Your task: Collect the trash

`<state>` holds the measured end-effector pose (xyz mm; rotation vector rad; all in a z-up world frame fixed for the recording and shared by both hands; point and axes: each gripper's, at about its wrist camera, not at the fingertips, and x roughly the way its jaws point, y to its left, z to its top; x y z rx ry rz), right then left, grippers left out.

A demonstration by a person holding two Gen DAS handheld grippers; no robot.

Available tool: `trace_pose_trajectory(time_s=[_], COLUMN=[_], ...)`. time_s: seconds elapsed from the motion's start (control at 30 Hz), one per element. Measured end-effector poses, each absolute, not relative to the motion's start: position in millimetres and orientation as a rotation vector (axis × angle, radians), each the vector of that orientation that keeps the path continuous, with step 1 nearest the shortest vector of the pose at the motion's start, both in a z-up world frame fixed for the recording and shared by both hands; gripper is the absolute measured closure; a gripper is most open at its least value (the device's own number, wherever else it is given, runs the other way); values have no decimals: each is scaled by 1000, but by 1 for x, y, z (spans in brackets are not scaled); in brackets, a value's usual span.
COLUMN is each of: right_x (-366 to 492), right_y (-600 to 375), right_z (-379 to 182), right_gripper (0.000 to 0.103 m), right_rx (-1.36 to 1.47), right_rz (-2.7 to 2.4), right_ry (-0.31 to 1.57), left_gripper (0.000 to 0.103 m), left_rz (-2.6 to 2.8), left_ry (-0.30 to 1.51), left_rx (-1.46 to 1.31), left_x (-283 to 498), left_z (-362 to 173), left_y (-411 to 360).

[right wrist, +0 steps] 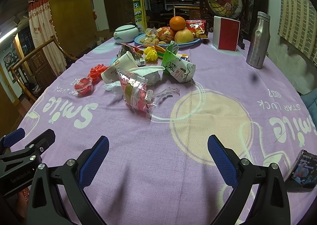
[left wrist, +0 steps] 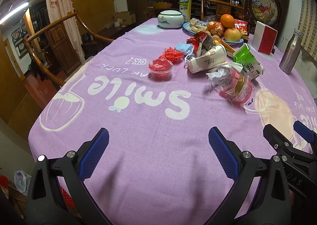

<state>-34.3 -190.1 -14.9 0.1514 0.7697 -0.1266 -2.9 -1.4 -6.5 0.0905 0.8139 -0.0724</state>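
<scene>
A pile of trash lies mid-table on the purple cloth: a crumpled paper cup (left wrist: 206, 58) (right wrist: 118, 66), a pink clear snack wrapper (left wrist: 236, 85) (right wrist: 135, 91), a green carton (left wrist: 247, 62) (right wrist: 175, 66), white tissue (right wrist: 147, 73), a blue mask (left wrist: 184, 48) and red plastic bits (left wrist: 171, 55) (right wrist: 97, 71). A small tub of red wrappers (left wrist: 160, 69) (right wrist: 84, 86) stands beside them. My left gripper (left wrist: 158, 145) and my right gripper (right wrist: 158, 151) hover open and empty over the near cloth, well short of the pile. Each shows in the other's view at the edge.
At the back stand a fruit plate (right wrist: 190, 42), a white lidded jar (left wrist: 170, 19), a yellow cleaner can (left wrist: 185, 1), a red-white box (right wrist: 225, 33) and a steel bottle (right wrist: 258, 40). A dark packet (right wrist: 304, 167) lies near right. Wooden chairs (left wrist: 55, 46) flank the table's left side.
</scene>
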Motion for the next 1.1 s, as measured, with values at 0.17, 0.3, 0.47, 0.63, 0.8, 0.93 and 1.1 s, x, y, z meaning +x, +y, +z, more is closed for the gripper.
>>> trace_pose_trajectory(time_s=[0.17,0.3,0.47,0.63,0.8,0.93,1.1], right_x=[-35,-34,-35,-34,-37,-30,-8], right_y=[-191,-190,-191,-191,-203,-215,-213], right_z=[-15,-15,-15,-15,-14,-15,-17], right_gripper=[5,5,5,5,5,5,5], right_rx=[152,151,153,149,162,153,113], right_rz=[-126,-125,-125,-123,-144,-154,-52], right_ry=[769,770,770,769,764,785,853], left_gripper=[6,6,6,6,6,6,6], left_rz=[-72,-74,-76,-75,-29,-10,1], left_ry=[814,815,818,819,790,788,810], left_rx=[89,90,92,101,132,144,128], left_x=[-2,-3,-4,-2,8,23,45], left_z=[-6,-7,-8,-9,-3,0,1], left_y=[-1,-1,-1,-1,7,17,32])
